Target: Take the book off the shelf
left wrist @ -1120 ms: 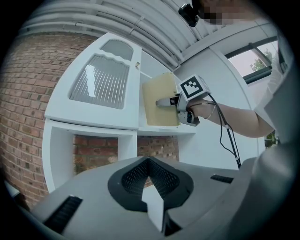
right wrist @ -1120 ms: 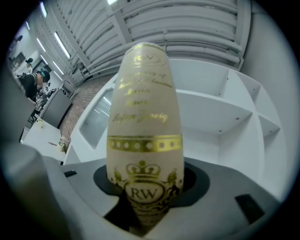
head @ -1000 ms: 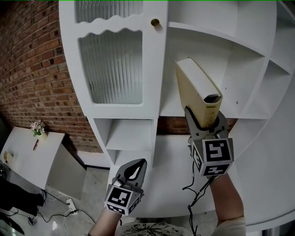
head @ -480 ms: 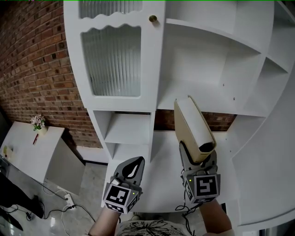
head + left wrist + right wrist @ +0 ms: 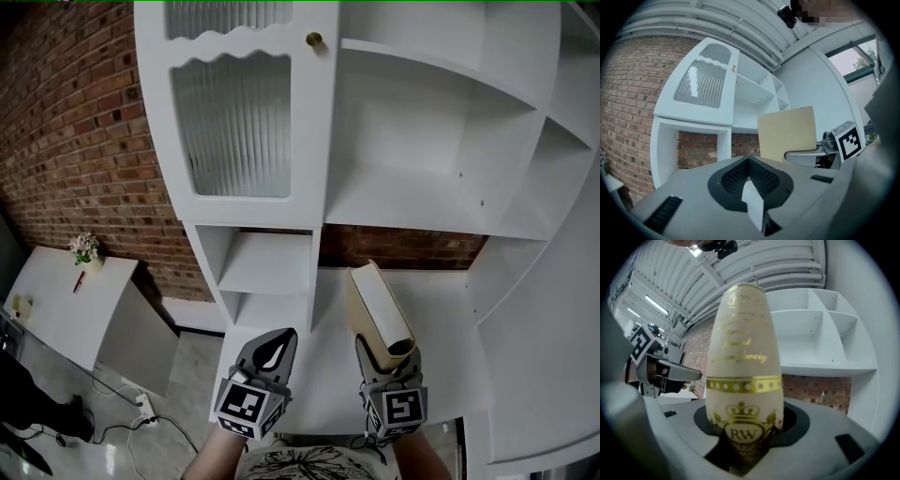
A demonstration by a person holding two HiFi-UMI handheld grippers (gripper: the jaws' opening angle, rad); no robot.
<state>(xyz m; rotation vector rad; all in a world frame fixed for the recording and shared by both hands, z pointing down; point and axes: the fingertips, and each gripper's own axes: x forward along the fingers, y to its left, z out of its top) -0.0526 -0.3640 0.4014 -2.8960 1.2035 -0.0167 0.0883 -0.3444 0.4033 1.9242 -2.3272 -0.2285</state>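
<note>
A cream hardback book (image 5: 376, 313) stands upright in my right gripper (image 5: 387, 364), whose jaws are shut on its lower spine end. The book hangs in front of the white counter, below and clear of the open shelf (image 5: 412, 199) of the white unit. The right gripper view shows the spine (image 5: 743, 366) with gold lettering, a crown and "RW", wedged between the jaws (image 5: 743, 439). My left gripper (image 5: 270, 350) hovers to the left of the book, shut and holding nothing. From the left gripper view (image 5: 750, 163) the book's cover (image 5: 787, 133) stands to the right.
The white unit has a ribbed-glass door (image 5: 234, 122) with a brass knob (image 5: 315, 40) and small cubbies (image 5: 267, 267) beneath. A brick wall (image 5: 75, 141) lies left. A white desk (image 5: 56, 309) with a flowerpot (image 5: 84, 251) and floor cables (image 5: 141, 412) are lower left.
My right gripper has carried the book down and back from the shelf opening to in front of the counter. The left gripper has stayed in place.
</note>
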